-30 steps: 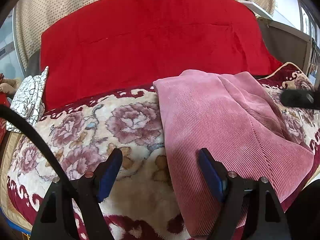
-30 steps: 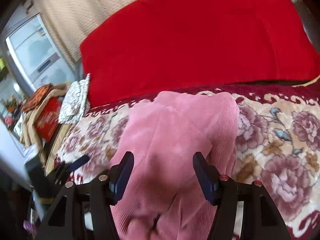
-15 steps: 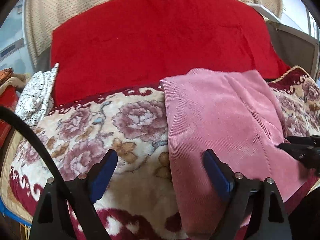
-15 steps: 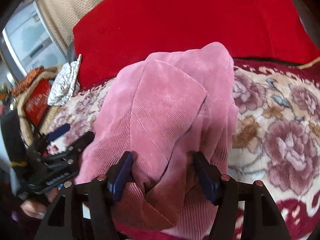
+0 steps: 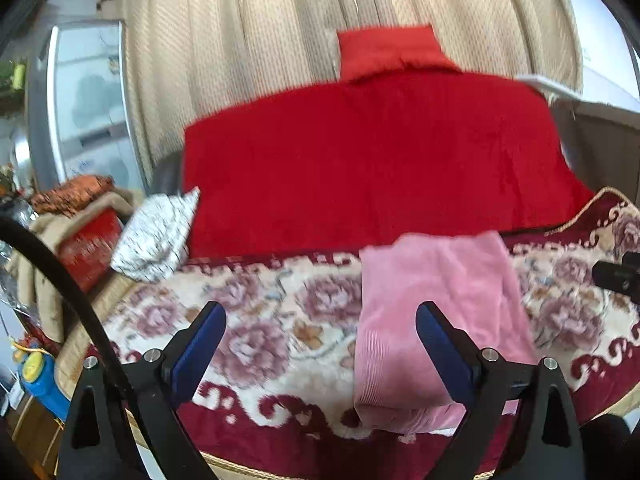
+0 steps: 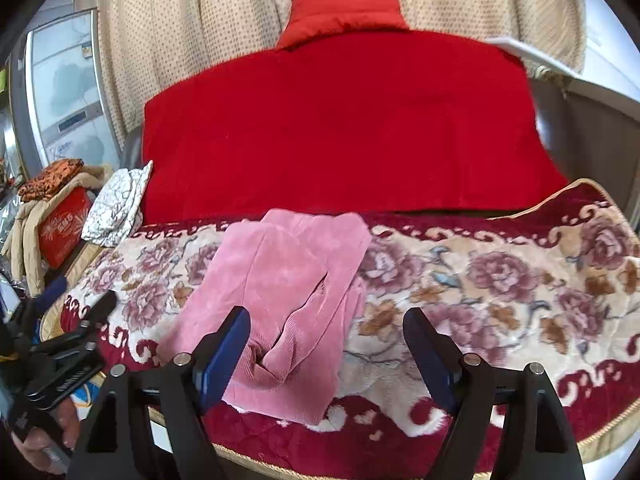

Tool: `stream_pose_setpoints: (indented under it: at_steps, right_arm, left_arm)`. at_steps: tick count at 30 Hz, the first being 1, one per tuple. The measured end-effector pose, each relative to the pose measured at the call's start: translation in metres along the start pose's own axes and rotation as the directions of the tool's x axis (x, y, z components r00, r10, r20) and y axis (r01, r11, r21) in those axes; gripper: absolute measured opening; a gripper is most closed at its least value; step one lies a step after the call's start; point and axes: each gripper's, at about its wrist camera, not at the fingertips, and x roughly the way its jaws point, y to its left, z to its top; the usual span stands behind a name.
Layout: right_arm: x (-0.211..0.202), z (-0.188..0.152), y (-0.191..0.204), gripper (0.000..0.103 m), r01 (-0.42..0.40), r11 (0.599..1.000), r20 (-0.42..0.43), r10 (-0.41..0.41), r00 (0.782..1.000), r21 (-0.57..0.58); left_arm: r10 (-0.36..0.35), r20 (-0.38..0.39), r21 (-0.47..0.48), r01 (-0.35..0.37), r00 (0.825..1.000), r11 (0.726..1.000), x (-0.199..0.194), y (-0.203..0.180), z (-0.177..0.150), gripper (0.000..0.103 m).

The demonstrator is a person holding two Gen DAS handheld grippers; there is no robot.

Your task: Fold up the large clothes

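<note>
Lying folded on the floral blanket point(image 6: 500, 280), the pink corduroy garment point(image 6: 288, 280) forms a long, narrow bundle that runs from near the front edge toward the red cloth point(image 6: 340, 128) behind it. Its fabric is fine-ribbed and velvety, with a soft sheen. In the right wrist view the top layer shows a diagonal fold and a puckered pocket of loose cloth near the front end; the far end is squared off, with two rounded humps. In the left wrist view the same garment point(image 5: 436, 320) looks flatter, a plain oblong with a straight left edge, though this picture is blurred.

The blanket is plush, cream in the middle with dusty-rose flowers and brown leaves, bordered in deep crimson with cream scrollwork and gold piping. The red cloth is matte, smooth and broad. Behind it hangs a beige dotted curtain point(image 6: 200, 40) in soft vertical folds. A white cushion with a black crackle pattern point(image 6: 116, 204) leans at the blanket's left end.

The left gripper point(image 5: 320, 344) hovers over the blanket with its blue-padded jaws spread wide, having just been opening; nothing is between them, and the garment lies past the right pad. The right gripper point(image 6: 326, 348) also has its jaws wide apart after just opening; the garment's front end lies below and between them, touched by neither pad.
</note>
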Motion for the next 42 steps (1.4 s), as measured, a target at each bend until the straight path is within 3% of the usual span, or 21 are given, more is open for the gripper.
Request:
stream_pose_setpoints:
  at_steps: [9, 16, 22, 42]
  right_arm:
    - [-0.065, 0.007, 0.018, 0.082, 0.096, 0.991, 0.110, -0.085, 0.990, -0.092]
    - [-0.118, 0.013, 0.035, 0.082, 0.172, 0.975, 0.233, -0.136, 0.963, -0.143]
    - [-0.153, 0.015, 0.045, 0.082, 0.228, 0.963, 0.320, -0.173, 0.932, -0.143]
    - [-0.190, 0.015, 0.058, 0.083, 0.241, 0.961, 0.396, -0.169, 0.903, -0.140]
  left_arm:
    - [0.022, 0.142, 0.002, -0.023, 0.990, 1.000, -0.081, 0.001, 0.027, 0.098]
    - [0.035, 0.227, -0.015, -0.032, 0.973, 0.999, -0.129, 0.004, 0.040, 0.099]
    - [0.057, 0.267, -0.052, -0.045, 0.962, 0.998, -0.154, 0.011, 0.048, 0.099]
    - [0.107, 0.324, -0.087, -0.083, 0.940, 0.993, -0.196, 0.022, 0.054, 0.099]
